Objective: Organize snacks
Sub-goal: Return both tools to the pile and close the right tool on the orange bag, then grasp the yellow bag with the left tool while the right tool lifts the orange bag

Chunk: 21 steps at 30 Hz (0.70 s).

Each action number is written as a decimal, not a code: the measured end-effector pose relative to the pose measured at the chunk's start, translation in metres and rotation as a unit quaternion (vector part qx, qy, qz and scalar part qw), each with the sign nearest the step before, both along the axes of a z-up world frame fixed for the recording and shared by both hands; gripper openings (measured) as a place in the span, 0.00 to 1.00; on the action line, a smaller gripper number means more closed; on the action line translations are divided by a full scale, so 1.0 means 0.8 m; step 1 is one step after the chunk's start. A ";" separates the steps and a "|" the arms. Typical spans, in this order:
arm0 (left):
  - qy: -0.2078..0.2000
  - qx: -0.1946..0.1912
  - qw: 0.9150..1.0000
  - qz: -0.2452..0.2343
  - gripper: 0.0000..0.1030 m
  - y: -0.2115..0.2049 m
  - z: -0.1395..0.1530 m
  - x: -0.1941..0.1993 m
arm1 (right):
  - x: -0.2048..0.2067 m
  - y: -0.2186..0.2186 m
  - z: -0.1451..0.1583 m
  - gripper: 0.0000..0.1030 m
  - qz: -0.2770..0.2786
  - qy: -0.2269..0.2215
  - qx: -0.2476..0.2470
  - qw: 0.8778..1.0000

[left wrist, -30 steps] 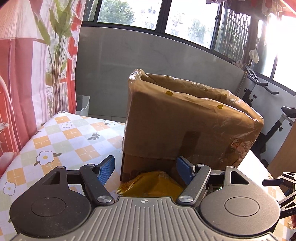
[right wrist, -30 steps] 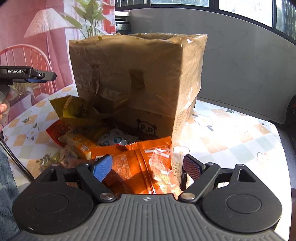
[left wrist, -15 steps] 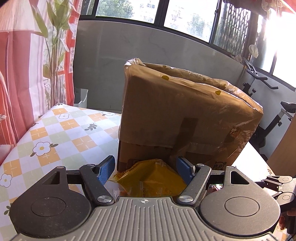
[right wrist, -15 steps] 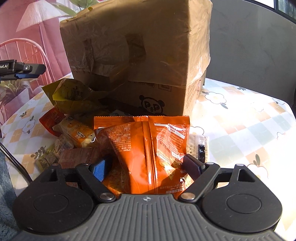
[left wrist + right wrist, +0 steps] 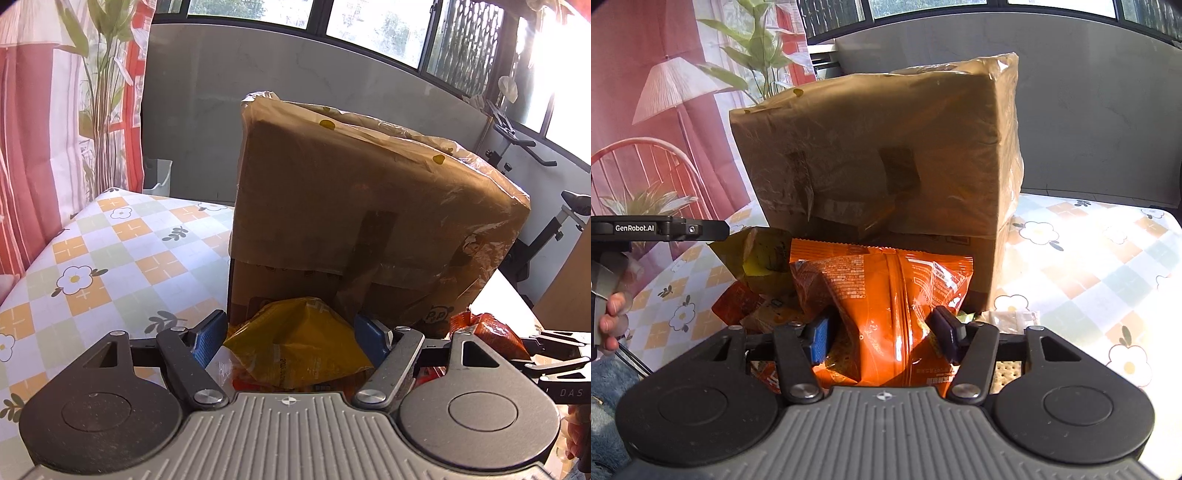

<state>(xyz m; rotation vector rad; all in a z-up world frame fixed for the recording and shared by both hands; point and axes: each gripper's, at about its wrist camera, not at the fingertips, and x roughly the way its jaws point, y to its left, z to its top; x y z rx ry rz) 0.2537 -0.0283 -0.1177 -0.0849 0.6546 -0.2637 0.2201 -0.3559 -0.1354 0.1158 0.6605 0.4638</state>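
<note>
Box (image 5: 879, 155), snacks (image 5: 738, 302) on table (image 5: 1089, 273)

Sunlight pours through dark-framed windows (image 5: 369, 26) above a grey wall (image 5: 207, 110); an exercise bike (image 5: 546, 206) stands beside it.

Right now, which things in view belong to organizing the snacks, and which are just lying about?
Part of the job:
orange snack bag, right gripper closing on it
yellow snack bag, between the left gripper fingers
cardboard box

Lying about:
exercise bike
potted plant
</note>
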 end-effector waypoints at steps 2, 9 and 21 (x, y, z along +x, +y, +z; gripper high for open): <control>0.002 0.008 1.000 -0.003 0.80 -0.005 0.000 0.007 | 0.001 0.010 -0.006 0.56 -0.002 0.006 0.001 1.000; 0.003 0.028 1.000 0.006 0.82 -0.014 -0.004 0.047 | -0.001 0.012 -0.017 0.56 -0.023 0.016 0.010 1.000; 0.042 0.030 0.998 -0.020 0.90 0.001 -0.051 0.028 | -0.006 0.001 -0.021 0.56 -0.043 0.026 0.022 0.998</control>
